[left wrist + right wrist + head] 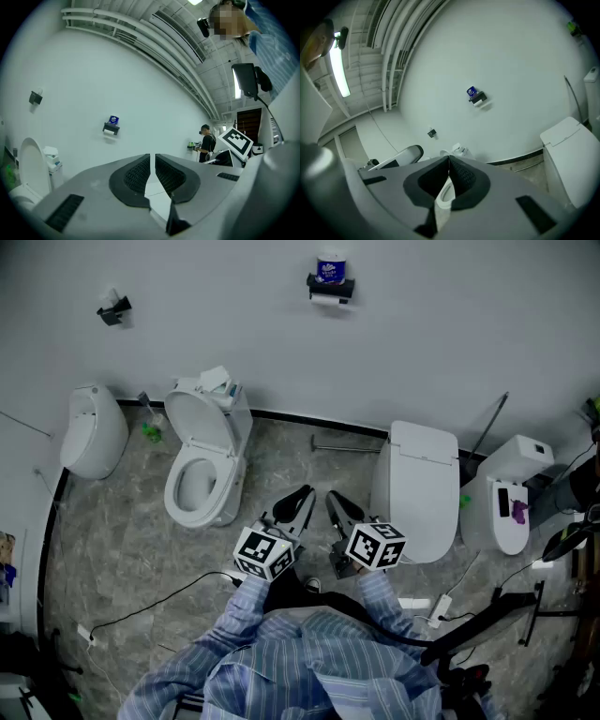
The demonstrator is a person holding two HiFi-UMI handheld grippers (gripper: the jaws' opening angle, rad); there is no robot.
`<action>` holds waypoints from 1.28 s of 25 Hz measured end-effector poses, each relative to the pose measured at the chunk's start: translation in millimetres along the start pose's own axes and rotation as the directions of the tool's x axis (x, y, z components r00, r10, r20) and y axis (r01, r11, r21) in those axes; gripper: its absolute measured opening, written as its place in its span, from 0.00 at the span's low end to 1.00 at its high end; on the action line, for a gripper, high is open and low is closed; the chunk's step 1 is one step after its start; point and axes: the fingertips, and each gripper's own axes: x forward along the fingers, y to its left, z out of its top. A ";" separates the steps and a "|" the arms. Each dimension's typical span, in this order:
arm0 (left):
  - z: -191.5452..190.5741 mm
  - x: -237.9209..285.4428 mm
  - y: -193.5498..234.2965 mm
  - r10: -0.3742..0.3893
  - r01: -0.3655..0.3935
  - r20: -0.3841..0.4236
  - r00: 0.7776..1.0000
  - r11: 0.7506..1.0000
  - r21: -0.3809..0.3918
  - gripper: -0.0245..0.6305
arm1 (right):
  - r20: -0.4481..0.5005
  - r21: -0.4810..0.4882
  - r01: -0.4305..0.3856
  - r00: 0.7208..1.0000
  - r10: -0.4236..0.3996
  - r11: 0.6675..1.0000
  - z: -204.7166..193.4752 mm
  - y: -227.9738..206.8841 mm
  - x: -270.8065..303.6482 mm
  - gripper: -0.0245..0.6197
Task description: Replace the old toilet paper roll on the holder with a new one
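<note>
While the left gripper (302, 495) and right gripper (334, 498) are pointing side by side toward the far wall (450, 315), both are clenching on nothing. Well apart from them, the holder (331, 287) is hanging on that wall, carrying a white roll (328, 300) beneath a blue pack (330, 271).

head down, gripper views wallward — sharing holder (331, 289)

We work in dim, cool, even light. A ceiling tube (341, 70) glows in the right gripper view, a strip lamp (237, 88) in the left. The holder (330, 287) throws a faint, soft shadow. Gripper views bulge, corners black, nearest surfaces blurred.
</note>
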 end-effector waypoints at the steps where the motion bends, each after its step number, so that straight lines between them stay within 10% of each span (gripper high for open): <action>1: -1.2 -0.3 0.5 0.001 -0.001 -0.002 1.000 1.000 0.001 0.09 | -0.001 0.001 0.001 1.000 -0.001 1.000 -1.3 -0.8 0.4 0.05; 32: 29.4 53.1 112.5 -0.037 0.037 -0.018 0.999 0.999 -0.005 0.09 | 0.003 0.047 0.011 1.000 -0.012 0.999 48.2 -9.1 114.7 0.05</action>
